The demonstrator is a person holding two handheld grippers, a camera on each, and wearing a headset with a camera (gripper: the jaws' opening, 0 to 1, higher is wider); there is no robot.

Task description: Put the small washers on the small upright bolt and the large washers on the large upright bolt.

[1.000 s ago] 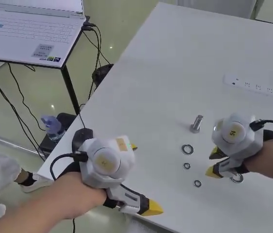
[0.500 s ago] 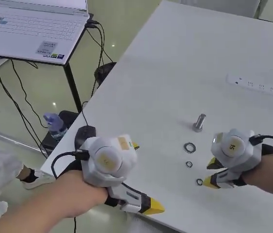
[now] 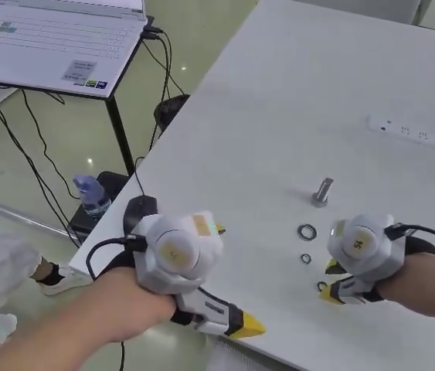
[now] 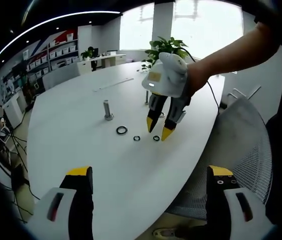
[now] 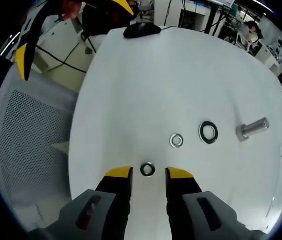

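Over small washer [image 5: 148,169]: right tool [image 3: 327,281] tipped down, jaws parted astride it.

Both were pretty much the same build. The left tongs [image 3: 232,278] had a chunky white rounded housing [image 3: 155,274] with a pale yellowish disc [image 3: 172,252] on the domed cap, an orange-ish sticker [image 3: 196,226] beside it and a tiny green light [image 3: 212,228]. The right tongs [image 3: 329,281] looked like a twin, except the disc carried a printed number [image 3: 359,243], maybe 15, too small to swear by. The jaws were light grey with bright yellow tips [image 3: 249,328], and up close each had a dark slot [image 4: 55,206] with a bit of red in it. A black cable [image 3: 105,251] came out the back of each housing.
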